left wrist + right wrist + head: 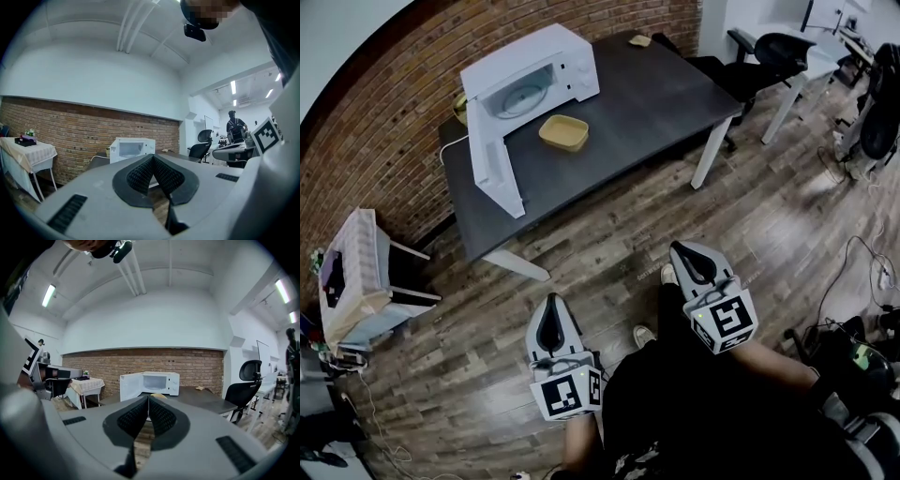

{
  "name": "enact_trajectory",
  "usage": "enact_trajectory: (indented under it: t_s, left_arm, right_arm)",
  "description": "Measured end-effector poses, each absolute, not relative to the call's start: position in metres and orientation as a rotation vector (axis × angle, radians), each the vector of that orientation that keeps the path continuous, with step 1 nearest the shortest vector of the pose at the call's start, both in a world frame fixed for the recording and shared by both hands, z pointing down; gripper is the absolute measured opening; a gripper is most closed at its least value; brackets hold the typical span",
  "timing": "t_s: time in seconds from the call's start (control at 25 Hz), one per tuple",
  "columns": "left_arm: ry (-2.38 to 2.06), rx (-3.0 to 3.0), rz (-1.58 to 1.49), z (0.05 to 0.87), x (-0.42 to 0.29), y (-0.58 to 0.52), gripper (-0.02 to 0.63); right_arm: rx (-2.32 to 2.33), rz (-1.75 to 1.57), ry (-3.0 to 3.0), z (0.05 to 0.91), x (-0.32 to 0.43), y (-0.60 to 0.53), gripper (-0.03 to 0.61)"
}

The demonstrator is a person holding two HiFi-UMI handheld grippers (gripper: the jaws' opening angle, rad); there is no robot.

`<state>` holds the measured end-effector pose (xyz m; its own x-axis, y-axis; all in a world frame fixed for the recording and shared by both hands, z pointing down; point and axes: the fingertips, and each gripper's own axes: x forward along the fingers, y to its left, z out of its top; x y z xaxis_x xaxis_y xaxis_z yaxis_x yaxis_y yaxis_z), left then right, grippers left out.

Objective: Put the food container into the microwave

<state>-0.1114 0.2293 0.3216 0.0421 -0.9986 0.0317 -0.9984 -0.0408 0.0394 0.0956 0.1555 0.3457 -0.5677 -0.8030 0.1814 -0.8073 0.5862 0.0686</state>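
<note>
The white microwave (530, 84) stands on the dark table (656, 103) by the brick wall, with its door (492, 169) swung wide open. A shallow yellow food container (563, 132) sits on the table just in front of the open cavity. Both grippers hang well short of the table, above the wood floor. My left gripper (549, 302) and right gripper (680, 247) are both shut on nothing. The left gripper view shows its closed jaws (153, 157) and the microwave (131, 150) far off. The right gripper view has closed jaws (148, 397), the microwave (150, 384) and a sliver of the container (158, 395).
A small cloth-covered side table (352, 272) stands left of the dark table. A black office chair (769, 56) and a white desk (825, 56) are at the back right. Cables (862, 272) lie on the floor at right. A person (236, 129) stands far off.
</note>
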Motion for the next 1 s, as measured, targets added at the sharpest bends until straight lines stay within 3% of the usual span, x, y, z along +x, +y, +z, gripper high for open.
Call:
enact_trajectory:
  t_s: [1.0]
  left_arm:
    - [-2.177,2.122,0.014,0.341,-0.134,0.179,0.003]
  right_arm:
    - [1.144,0.033,-2.623,0.363,0.06,0.096,0.063]
